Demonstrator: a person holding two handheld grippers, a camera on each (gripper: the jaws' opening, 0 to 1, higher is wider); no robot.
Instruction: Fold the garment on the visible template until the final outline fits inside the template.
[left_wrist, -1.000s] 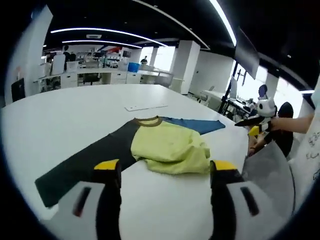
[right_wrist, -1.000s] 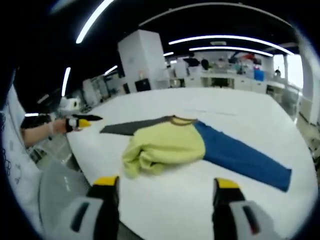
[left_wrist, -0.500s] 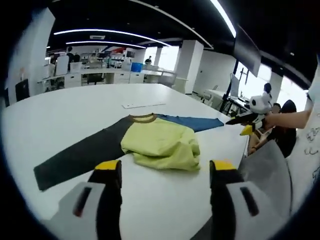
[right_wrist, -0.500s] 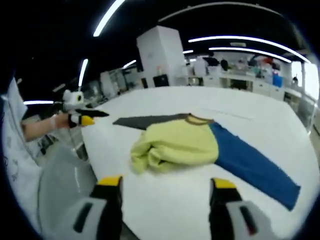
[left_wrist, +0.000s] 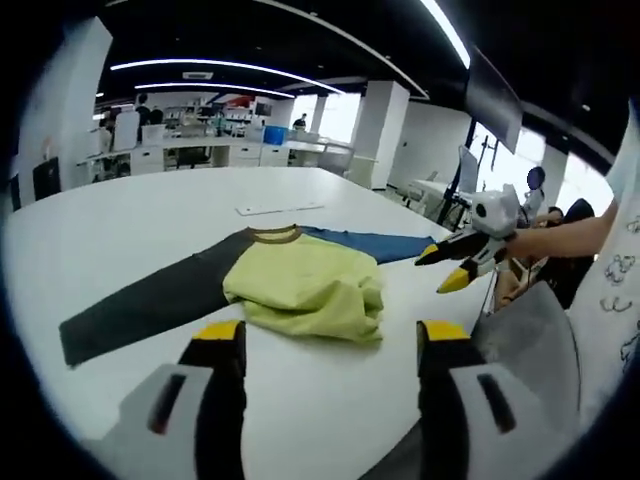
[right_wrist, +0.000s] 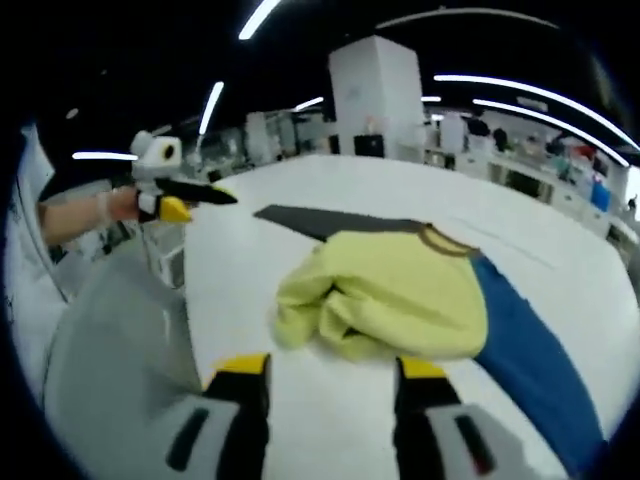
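garment (left_wrist: 300, 290) bunched; template unclear

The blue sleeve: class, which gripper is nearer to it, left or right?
Right. The right gripper hangs off the table edge on the blue sleeve side. The left gripper is off the edge on the far side, by the dark sleeve.

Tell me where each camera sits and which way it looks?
Left gripper view: rides the left gripper, facing across the table at the shirt; the right gripper and a hand show at right.
Right gripper view: rides the right gripper, facing the shirt; the left gripper shows at left.
Shared: shirt, table.
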